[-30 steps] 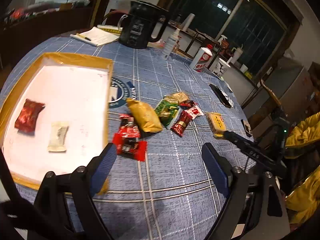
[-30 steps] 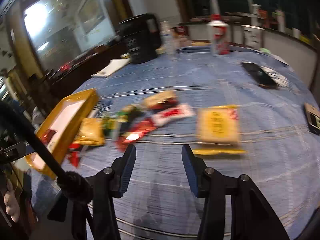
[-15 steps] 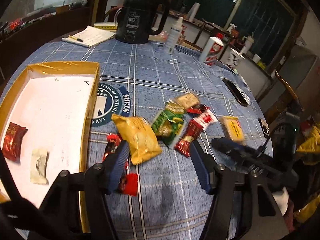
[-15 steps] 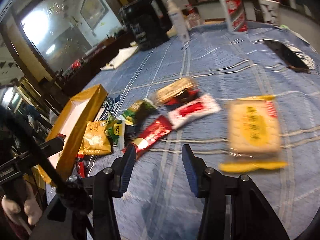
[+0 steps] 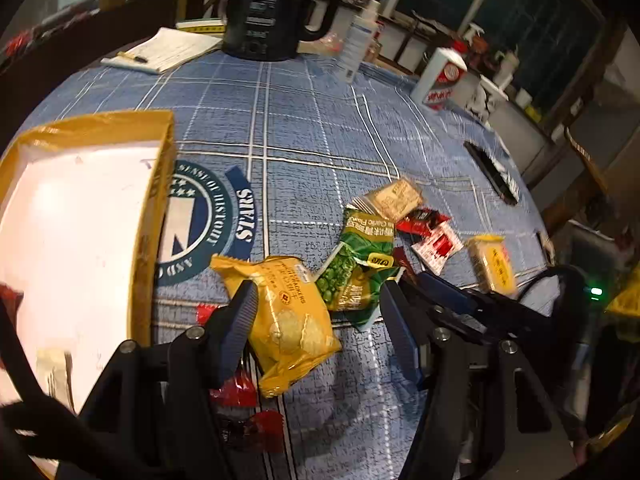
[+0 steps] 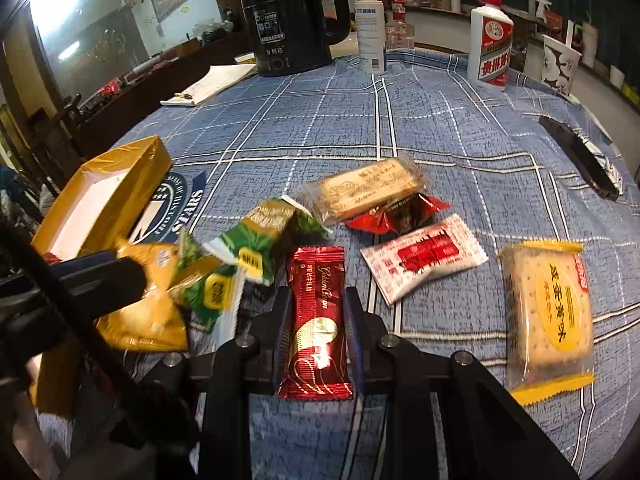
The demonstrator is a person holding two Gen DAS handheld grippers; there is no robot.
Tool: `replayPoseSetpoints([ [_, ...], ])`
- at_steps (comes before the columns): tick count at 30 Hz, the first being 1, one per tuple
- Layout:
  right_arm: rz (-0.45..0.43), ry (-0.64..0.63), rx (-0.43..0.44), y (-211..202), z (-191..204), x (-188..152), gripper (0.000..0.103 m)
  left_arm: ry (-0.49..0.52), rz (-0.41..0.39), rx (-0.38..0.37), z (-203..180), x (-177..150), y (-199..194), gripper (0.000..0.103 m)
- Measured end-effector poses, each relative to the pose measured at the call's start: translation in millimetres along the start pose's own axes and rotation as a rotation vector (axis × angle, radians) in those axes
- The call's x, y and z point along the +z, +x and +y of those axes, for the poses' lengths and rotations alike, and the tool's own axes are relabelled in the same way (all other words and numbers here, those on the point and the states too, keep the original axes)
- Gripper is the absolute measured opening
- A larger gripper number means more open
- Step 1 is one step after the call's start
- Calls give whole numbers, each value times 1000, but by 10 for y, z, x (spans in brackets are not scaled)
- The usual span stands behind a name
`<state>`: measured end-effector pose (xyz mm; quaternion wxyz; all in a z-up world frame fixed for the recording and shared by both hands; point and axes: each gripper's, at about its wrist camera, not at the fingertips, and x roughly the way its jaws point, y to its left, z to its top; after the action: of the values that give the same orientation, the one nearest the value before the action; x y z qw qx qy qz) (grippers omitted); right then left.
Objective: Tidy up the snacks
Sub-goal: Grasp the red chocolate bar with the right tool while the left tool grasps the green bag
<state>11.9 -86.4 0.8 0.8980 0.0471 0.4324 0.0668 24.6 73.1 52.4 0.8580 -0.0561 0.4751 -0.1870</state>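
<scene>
Loose snacks lie on the blue checked tablecloth beside a gold box (image 5: 160, 184) with a white floor. My left gripper (image 5: 318, 294) straddles the yellow chip bag (image 5: 288, 320); the left pad touches it and the right pad stands clear by the green pea bag (image 5: 360, 264). Red wrappers (image 5: 240, 392) show under that gripper. My right gripper (image 6: 316, 296) is closing on a red foil bar packet (image 6: 318, 332), and both pads meet its long edges. The left gripper's finger (image 6: 100, 276) shows in the right wrist view over the yellow bag (image 6: 148, 320).
Further right lie a beige cracker packet (image 6: 368, 188), a dark red packet (image 6: 404, 216), a white-and-red sachet (image 6: 424, 260) and a yellow cracker pack (image 6: 548, 312). A black kettle (image 6: 292, 20), spray bottle (image 6: 370, 28), white bottle (image 6: 490, 40), notepad (image 6: 216, 84) and black handset (image 6: 580, 156) stand beyond.
Both grippers came forward and down onto the snack pile. The left jaws narrowed around the yellow bag. The right jaws closed in on the red foil bar.
</scene>
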Motion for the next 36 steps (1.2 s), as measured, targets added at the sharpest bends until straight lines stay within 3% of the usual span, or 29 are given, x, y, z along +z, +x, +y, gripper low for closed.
replayPoseSetpoints([
  [8,-17,83,69,-218,-255,-196,24,202,-13,91,-331,54,147,64],
  [14,-63,100,77,-467,-366,-311,24,276,-135,88,-513,2,-76,68],
  [16,-74,108,86,-537,-399,-343,24,319,-157,105,-599,-32,-101,74],
  [20,-72,120,100,-569,-430,-388,24,383,-99,155,-698,-86,86,75],
  [27,-69,136,118,-589,-456,-455,24,372,-38,163,-687,-95,365,75],
  [28,-70,138,119,-595,-458,-460,24,377,-38,165,-695,-98,379,71],
  [30,-72,143,122,-596,-463,-464,24,391,-25,166,-717,-113,403,44],
  [33,-72,148,125,-587,-470,-466,24,406,-26,179,-734,-149,416,40],
  [36,-73,155,127,-587,-484,-478,24,382,-37,142,-695,-164,353,38],
])
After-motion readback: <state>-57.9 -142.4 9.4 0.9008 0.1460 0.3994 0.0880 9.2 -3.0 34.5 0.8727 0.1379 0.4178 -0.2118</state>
